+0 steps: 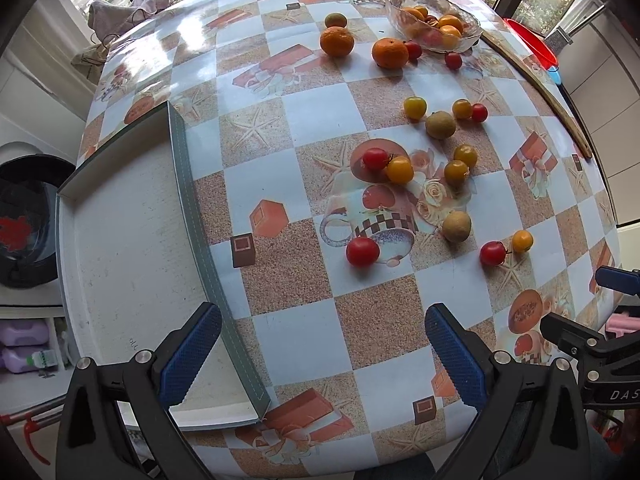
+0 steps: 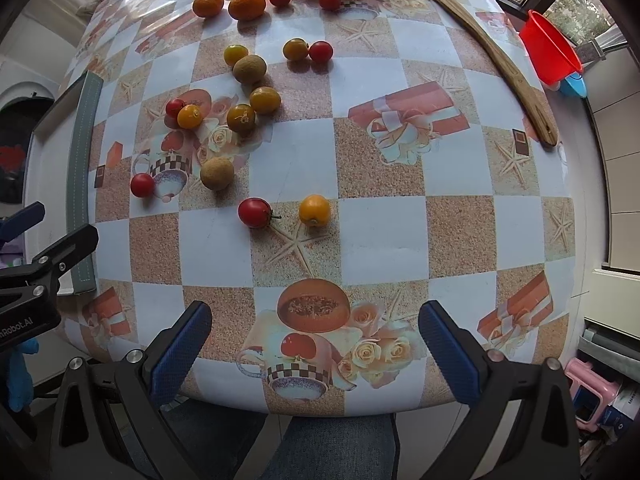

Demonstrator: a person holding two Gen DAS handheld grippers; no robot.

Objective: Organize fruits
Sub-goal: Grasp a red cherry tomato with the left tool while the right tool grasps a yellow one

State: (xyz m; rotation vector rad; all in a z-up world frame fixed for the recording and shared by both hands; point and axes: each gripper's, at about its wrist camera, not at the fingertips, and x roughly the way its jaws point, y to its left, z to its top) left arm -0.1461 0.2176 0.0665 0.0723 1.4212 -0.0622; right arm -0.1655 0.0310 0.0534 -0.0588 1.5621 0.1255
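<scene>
On the counter, covered in a checked cloth printed with gift boxes and starfish, small fruits lie scattered. Along its left edge sits a shallow white tray, its long axis running from the near edge away toward the far side, with nothing in it. At the far end stands a glass bowl holding oranges and small tomatoes. Two oranges lie just in front of the bowl, well apart from the tray. Nearer, a red tomato lies beside a yellow tomato, its stem pointing toward its neighbour. The left hand-held gripper hovers over the tray's near corner, jaws wide and holding nothing. The right hand-held gripper hangs over the near counter edge, likewise spread wide, nothing between its pads.
</scene>
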